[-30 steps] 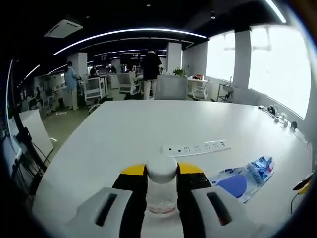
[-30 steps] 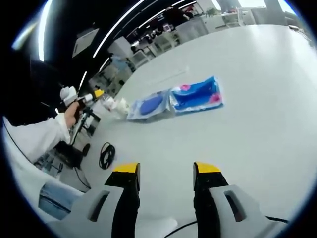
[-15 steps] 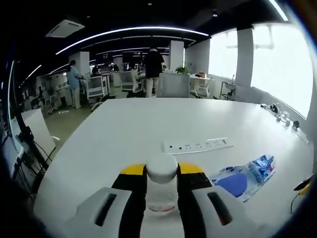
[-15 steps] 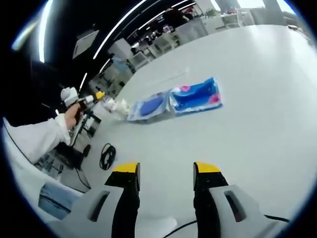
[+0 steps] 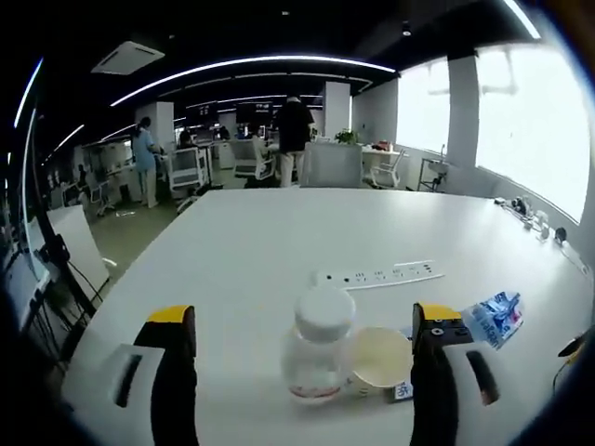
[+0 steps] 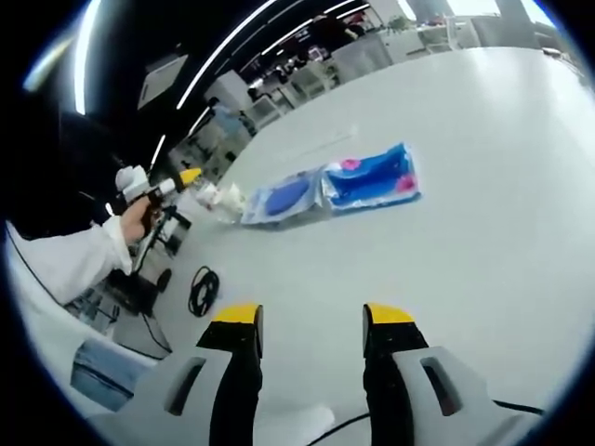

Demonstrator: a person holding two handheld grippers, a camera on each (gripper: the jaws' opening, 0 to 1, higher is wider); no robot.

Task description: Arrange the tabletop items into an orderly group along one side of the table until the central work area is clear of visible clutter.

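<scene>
Standing free now, the white-capped bottle point(image 5: 316, 358) is resting upright on the surface point(image 5: 251, 251) touching a paper cup point(image 5: 379, 360), the left gripper point(image 5: 302, 321) having spread its jaws wide off it; the right gripper point(image 6: 311, 321) is hovering part-open, empty.

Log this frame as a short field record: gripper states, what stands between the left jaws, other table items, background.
left gripper: open, jaws wide apart
right gripper: open, nothing between the jaws
between left jaws: clear bottle with white cap, standing upright on the white table, touched by neither jaw
beside bottle: paper cup, on its side with the mouth toward the camera
farther back: white power strip
packets: two blue packets lying flat, side by side
table edge: coiled black cable
background: open office, people standing
</scene>
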